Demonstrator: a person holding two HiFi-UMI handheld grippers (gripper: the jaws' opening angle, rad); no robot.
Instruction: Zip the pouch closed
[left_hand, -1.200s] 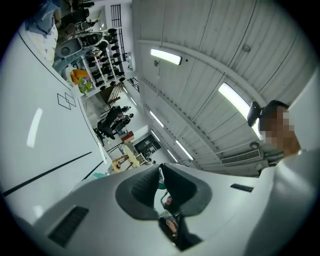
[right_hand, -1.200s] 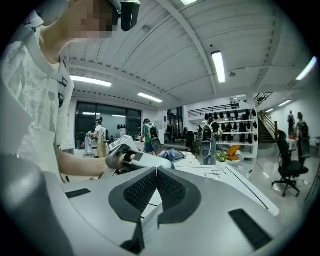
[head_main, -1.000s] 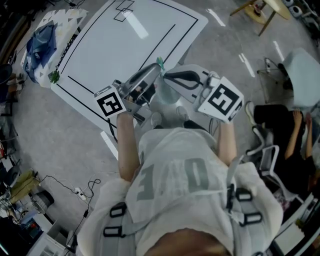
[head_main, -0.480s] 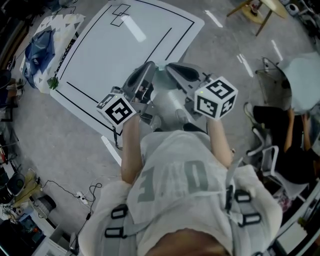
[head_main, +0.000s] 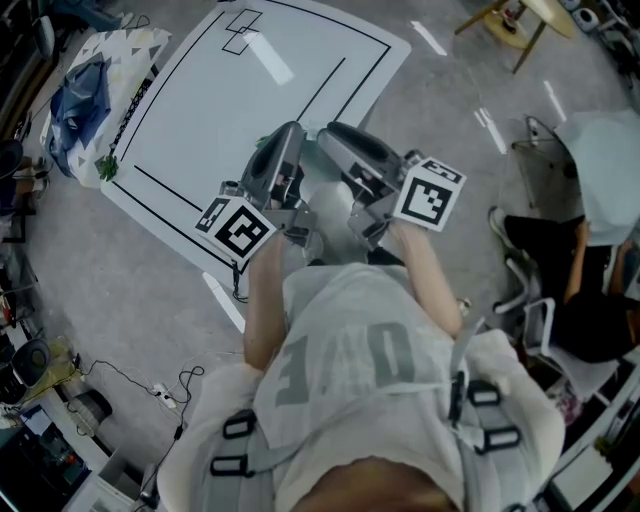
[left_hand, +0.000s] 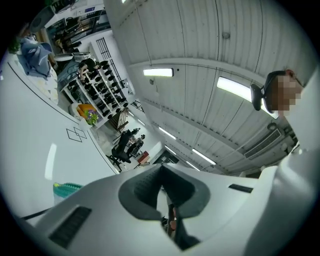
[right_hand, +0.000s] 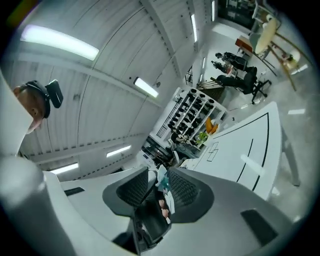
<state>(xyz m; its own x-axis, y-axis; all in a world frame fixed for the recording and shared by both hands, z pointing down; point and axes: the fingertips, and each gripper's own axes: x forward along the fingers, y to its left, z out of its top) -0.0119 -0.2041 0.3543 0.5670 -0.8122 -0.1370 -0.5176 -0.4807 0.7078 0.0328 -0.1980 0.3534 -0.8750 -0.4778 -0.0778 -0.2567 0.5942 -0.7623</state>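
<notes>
White-and-teal pouch is held in the air. The left gripper looks pinched shut on its edge. The right gripper, jaws just opening around it, should probably clamp squarely before pulling.

large grey characters on the person's white t-shirt read roughly "30e", uncertain. no other legible text.

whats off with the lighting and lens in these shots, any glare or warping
Head view: a glare streak lies on the white table, and the room dims toward the edges. Left gripper view: heavy fisheye, black corners, ceiling lights blown out. Right gripper view: same fisheye, ceiling strip overexposed at upper left.
</notes>
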